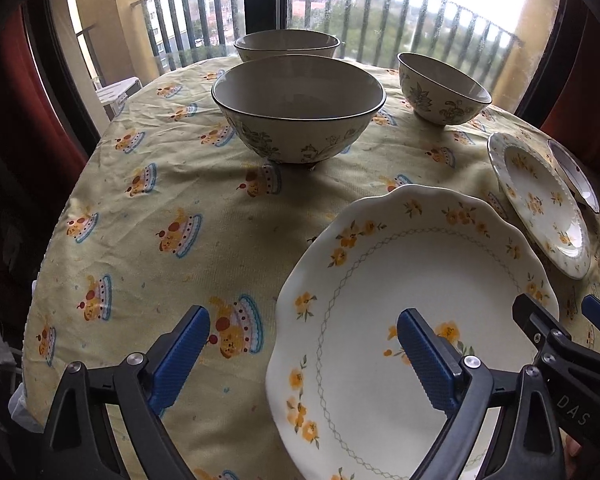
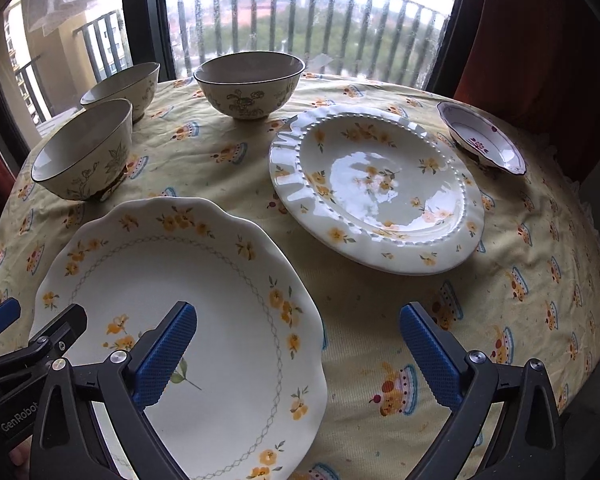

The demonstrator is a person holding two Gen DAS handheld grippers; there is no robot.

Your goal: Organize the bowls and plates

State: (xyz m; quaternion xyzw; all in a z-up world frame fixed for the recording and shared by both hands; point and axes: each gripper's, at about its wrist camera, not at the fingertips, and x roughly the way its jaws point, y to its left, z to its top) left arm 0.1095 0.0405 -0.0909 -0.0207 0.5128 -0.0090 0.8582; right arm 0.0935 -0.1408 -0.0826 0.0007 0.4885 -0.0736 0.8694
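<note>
Left gripper (image 1: 304,344) and right gripper (image 2: 298,340) – both spread, holding nothing – flank a scalloped plate (image 2: 204,280) (lower frame). Three bowls – nearest one (image 1: 298,106) – sit toward the top.

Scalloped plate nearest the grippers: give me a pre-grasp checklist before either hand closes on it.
1. Left gripper open, nothing between its pads: ok.
2. Right gripper open, nothing held: ok.
3. Scalloped plate empty, flat on the tablecloth: ok.
4. Both grippers straddle opposite edges of the plate, one finger over it, one outside: ok.
5. Pads touching the rim: cannot tell.
6. Beaded plate apart from the scalloped plate, so room to lift: ok.
</note>
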